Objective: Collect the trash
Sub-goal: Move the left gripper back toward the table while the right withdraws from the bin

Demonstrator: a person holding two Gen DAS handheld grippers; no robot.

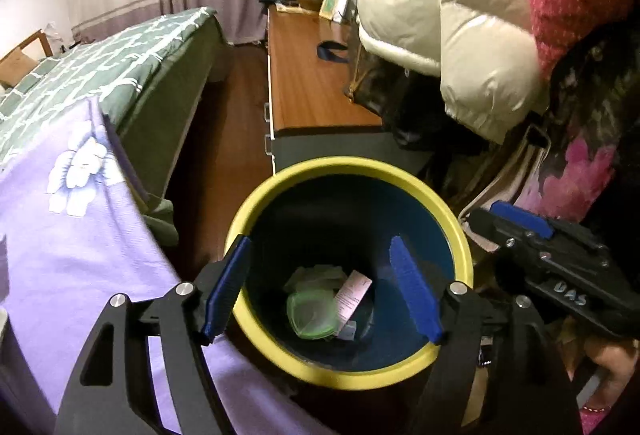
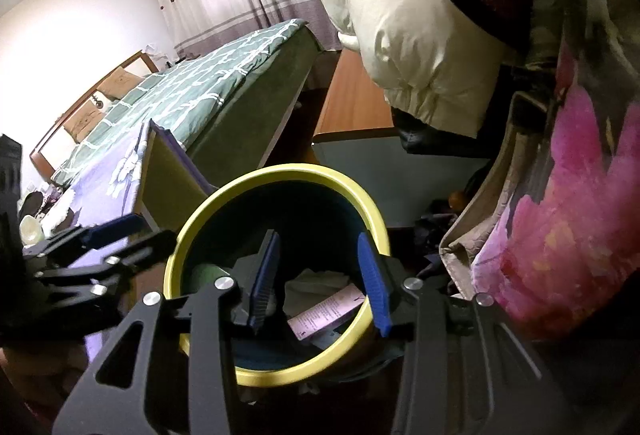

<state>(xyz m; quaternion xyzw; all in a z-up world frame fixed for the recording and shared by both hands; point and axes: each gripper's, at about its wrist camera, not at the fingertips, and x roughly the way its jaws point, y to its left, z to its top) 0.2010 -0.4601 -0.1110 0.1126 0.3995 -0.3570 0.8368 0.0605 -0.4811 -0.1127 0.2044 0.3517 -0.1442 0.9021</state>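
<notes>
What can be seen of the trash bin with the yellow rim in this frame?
The trash bin is round, with a thick yellow rim and a dark blue inside, plastic by its look. It stands upright and uncovered on the dark floor between the purple floral cloth and hanging clothes. At its bottom lie a clear green-edged lid, a pale printed slip and crumpled paper. No gripper touches it.
</notes>
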